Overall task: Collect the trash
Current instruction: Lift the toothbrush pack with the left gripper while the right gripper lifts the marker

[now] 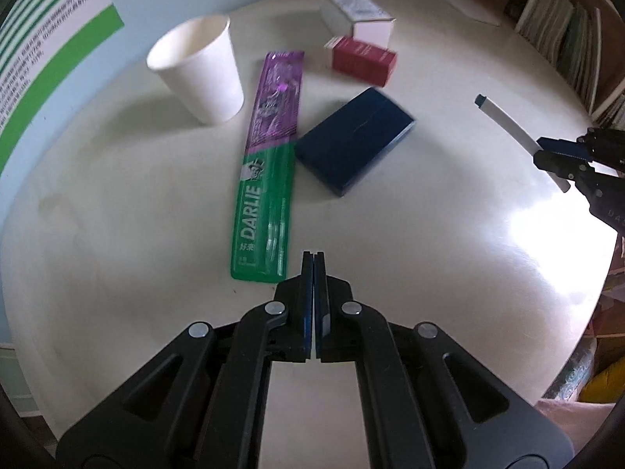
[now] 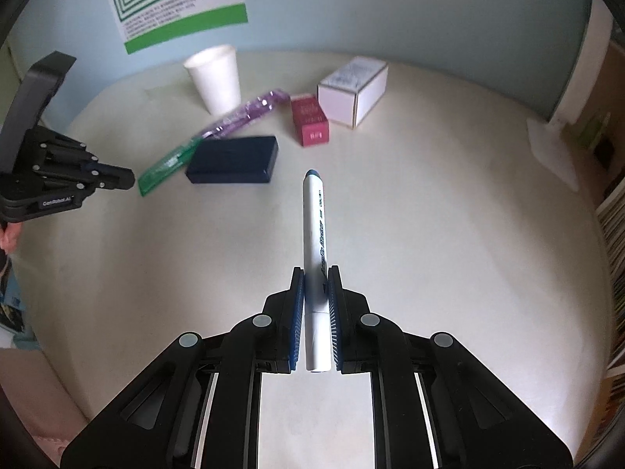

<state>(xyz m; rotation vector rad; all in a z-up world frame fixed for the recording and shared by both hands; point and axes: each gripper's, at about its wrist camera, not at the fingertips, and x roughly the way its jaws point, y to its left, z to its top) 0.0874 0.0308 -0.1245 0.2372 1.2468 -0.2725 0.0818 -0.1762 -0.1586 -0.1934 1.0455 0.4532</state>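
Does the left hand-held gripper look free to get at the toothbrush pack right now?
Probably yes. The left hand-held gripper is shut and empty, just off the near end of the toothbrush pack, with bare table between them. The dark blue box lies close beside the pack's middle; it must open first.

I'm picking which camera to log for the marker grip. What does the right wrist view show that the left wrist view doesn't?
Only the right wrist view shows the marker's printed barrel clamped between the right gripper's pads. Only the left wrist view shows the left gripper head-on, shut on nothing, and the DARLIE print on the toothbrush pack. Both show the paper cup, dark blue box, red box and white box.
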